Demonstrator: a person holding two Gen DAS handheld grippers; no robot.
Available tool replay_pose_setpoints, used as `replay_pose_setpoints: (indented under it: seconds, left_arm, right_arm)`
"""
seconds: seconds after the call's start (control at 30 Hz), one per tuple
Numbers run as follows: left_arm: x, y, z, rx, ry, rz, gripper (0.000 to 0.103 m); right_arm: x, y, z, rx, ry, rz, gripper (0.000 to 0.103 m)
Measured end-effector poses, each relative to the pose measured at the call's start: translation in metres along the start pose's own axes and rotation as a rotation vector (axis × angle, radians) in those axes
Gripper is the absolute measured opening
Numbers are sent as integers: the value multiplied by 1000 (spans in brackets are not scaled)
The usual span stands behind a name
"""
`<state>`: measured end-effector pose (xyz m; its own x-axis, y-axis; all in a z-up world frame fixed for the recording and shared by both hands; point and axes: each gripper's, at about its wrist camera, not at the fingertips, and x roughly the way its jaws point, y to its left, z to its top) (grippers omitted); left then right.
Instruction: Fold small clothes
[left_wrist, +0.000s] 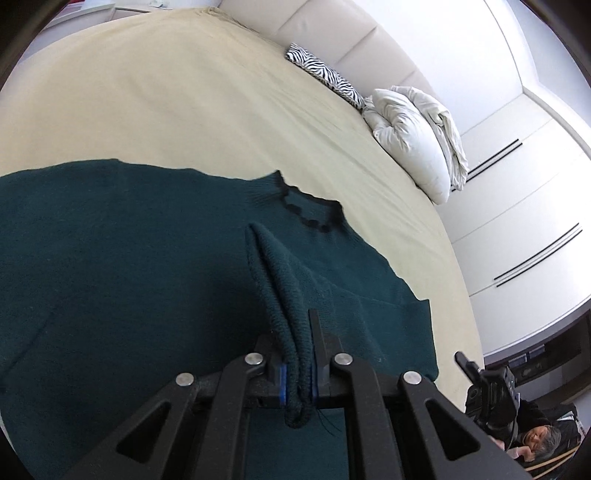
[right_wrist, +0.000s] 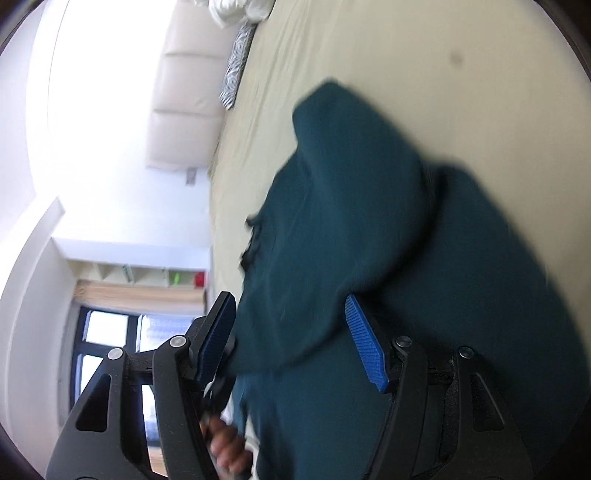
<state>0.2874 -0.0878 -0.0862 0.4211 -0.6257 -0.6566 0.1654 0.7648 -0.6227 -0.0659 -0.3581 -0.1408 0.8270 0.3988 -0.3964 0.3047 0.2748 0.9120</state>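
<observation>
Evidently the left gripper (left_wrist: 295, 354) pinches the green sweater's (left_wrist: 110, 277) cuff to fold it across the bed (left_wrist: 184, 92); the right gripper (right_wrist: 291, 339) gapes wide, empty.

I read this location as a bedroom in a home. A bed (left_wrist: 192, 96) with a beige sheet fills most of my left wrist view; a padded cream headboard (left_wrist: 332, 33) runs along its far side. A zebra-print cushion (left_wrist: 325, 75) and a bundled white duvet (left_wrist: 417, 140) lie against it. White wardrobe doors (left_wrist: 524, 206) with slim dark handles stand beside the bed. My right wrist view shows a window (right_wrist: 107, 332) and open wall shelves (right_wrist: 147, 275)
</observation>
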Motion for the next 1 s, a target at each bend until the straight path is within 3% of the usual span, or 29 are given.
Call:
replay_pose_setpoints:
  seconds: [0.13, 0.27, 0.47, 0.63, 0.73, 0.93, 1.0]
  left_arm:
    - [2, 16, 6, -33, -19, 13, 9]
    - [6, 21, 2, -28, -18, 3, 9]
    - [4, 19, 1, -20, -22, -9, 9]
    - [3, 28, 0, -33, -18, 10, 9]
    - [12, 36, -4, -46, 2, 25, 10]
    - [11, 41, -8, -46, -12, 26, 14]
    - [9, 43, -6, -39, -26, 27, 14]
  right_arm:
    - [-29, -19, 22, 64, -87, 31, 60]
    - [-49, -29, 21, 88, -95, 55, 60]
    - [12, -13, 15, 69, -28, -8, 60]
    - [-19, -26, 43, 77, -163, -6, 54]
    - [-28, -40, 49, 120, -143, 54, 48]
    - [-8, -21, 38, 51, -70, -35, 52]
    - [-20, -9, 40, 22, -66, -31, 52]
